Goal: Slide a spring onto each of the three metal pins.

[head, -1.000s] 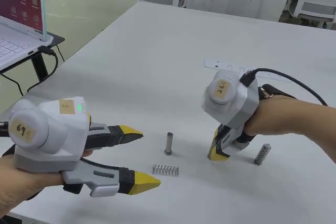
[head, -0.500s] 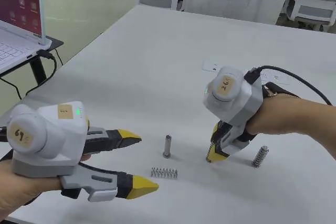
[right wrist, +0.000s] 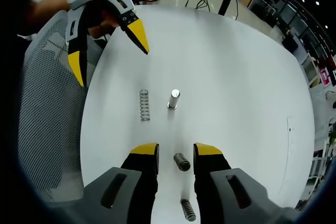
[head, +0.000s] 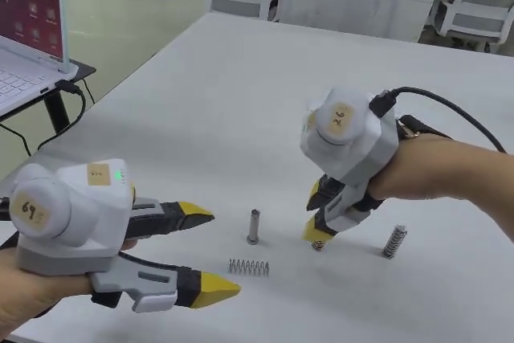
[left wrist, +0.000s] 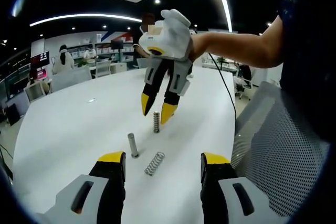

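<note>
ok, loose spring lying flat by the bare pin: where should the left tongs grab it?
Mid-length, across the coils, coming down from above. The spring lies flat on the table, clear of the upright pin, so both long flanks are free; its ends should stay open for threading. The left tongs are open and look nearest.

right hand-held gripper [head: 313, 214] lifted, jaws parted, spring-clad pin [head: 319, 244] uncovered

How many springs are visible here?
2: one loose spring lying near the bare pin, one upright spring beside the right gripper; a third may sit under its jaws.
</note>
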A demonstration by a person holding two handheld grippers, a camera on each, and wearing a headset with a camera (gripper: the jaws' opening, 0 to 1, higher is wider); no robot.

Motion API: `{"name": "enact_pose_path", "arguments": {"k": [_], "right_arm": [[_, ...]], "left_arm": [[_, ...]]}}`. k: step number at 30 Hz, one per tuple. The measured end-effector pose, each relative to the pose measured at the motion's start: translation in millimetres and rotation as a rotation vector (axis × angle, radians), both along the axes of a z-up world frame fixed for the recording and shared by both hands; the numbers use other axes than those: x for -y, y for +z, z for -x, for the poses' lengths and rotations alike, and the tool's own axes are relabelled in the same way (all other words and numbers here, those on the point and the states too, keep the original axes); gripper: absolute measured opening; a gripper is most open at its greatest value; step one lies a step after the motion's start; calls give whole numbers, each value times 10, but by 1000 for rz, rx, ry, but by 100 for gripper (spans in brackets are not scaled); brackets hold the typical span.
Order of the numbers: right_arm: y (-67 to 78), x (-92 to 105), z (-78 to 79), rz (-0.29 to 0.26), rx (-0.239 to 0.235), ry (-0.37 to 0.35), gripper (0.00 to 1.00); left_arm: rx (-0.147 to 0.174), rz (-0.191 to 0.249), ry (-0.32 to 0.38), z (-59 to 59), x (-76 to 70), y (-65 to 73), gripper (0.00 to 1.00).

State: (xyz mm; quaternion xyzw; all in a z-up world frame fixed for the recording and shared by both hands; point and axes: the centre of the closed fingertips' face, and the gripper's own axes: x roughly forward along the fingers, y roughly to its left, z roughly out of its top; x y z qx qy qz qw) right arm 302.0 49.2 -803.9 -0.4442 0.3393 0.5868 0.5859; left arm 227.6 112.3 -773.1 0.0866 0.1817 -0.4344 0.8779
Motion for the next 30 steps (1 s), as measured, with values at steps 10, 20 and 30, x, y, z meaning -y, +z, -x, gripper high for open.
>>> {"name": "enact_pose_path", "arguments": {"k": [10, 20, 30], "right_arm": [[-70, -150, 209, 11, -16, 55, 23], [-213, -278, 378, 28, -46, 100, 21], [-358, -337, 428, 45, -65, 111, 17]], "left_arm": [[2, -5, 7, 15, -33, 3, 52], [0, -5, 9, 21, -43, -12, 52], [-4, -5, 11, 16, -57, -28, 52]]}}
